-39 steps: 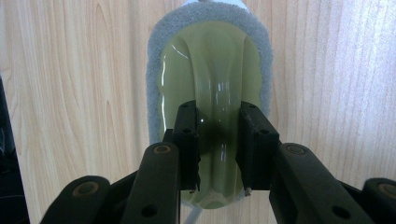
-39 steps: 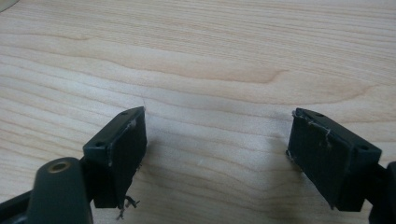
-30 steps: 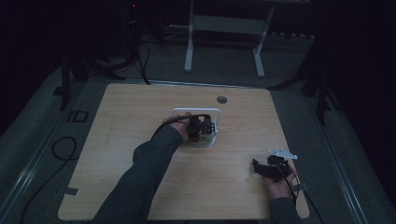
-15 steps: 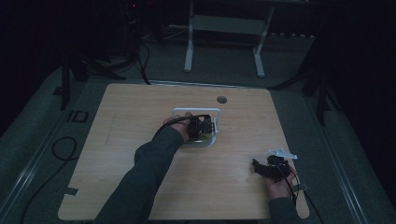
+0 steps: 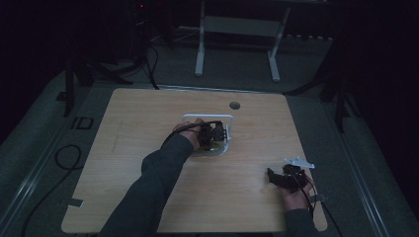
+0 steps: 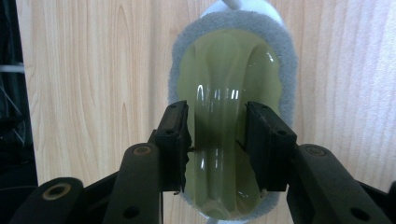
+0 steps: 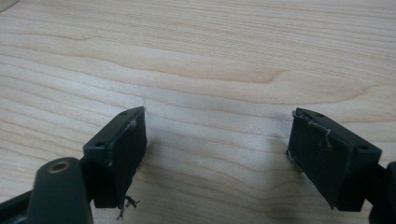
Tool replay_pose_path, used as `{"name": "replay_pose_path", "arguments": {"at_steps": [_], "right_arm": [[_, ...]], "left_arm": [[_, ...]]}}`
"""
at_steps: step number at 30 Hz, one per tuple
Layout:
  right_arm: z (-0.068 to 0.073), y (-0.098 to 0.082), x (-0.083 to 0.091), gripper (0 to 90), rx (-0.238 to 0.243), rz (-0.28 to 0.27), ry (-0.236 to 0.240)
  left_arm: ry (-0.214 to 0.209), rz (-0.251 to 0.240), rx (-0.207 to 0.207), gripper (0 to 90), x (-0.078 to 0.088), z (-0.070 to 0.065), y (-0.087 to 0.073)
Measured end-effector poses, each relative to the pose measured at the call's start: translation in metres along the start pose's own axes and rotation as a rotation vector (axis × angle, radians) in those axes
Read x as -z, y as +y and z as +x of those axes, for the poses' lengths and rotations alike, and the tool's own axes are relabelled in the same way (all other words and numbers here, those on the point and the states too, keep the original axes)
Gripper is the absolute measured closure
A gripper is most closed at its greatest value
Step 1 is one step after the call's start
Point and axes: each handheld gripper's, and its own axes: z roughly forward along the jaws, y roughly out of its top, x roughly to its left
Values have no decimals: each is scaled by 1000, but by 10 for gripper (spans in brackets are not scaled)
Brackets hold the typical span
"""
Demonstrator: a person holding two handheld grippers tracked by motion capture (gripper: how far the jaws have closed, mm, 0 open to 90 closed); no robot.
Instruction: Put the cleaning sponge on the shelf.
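Note:
A yellow-green glossy pad (image 6: 233, 56) with a grey felt rim (image 6: 289, 70) and a white handle (image 6: 243, 4) lies flat on the wooden table (image 5: 138, 118). My left gripper (image 6: 217, 112) points down over it, jaws on either side of the pad's raised middle ridge. The jaws have just been opening, and a thin gap shows between pads and ridge. In the high view the left gripper (image 5: 213, 133) hangs over the pad (image 5: 213, 149) at the table's middle, with the white handle loop (image 5: 207, 117) behind. My right gripper (image 7: 217, 140) rests open and empty near the front right corner (image 5: 277, 178).
A round cable hole (image 5: 234, 105) sits in the table's far edge. A white metal stand (image 5: 237, 29) is on the floor beyond the table. Cables (image 5: 64, 158) lie on the floor at the left. The room around is dark.

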Motion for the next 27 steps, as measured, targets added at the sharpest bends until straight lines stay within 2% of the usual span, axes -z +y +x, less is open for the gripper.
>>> {"name": "replay_pose_path", "arguments": {"at_steps": [14, 15, 17, 23, 27], "right_arm": [[0, 0, 0, 191, 0, 0, 0], [0, 0, 0, 191, 0, 0, 0], [0, 0, 0, 191, 1, -1, 0], [0, 0, 0, 191, 1, -1, 0], [0, 0, 0, 191, 1, -1, 0]], "left_arm": [[32, -53, 11, 557, 18, -2, -4], [32, -87, 16, 557, 25, -3, -7], [32, -107, 21, 555, 30, -3, -9], [12, -179, 96, 571, 48, 1, -20], [-7, -257, 142, 579, 64, -2, -29]]}}
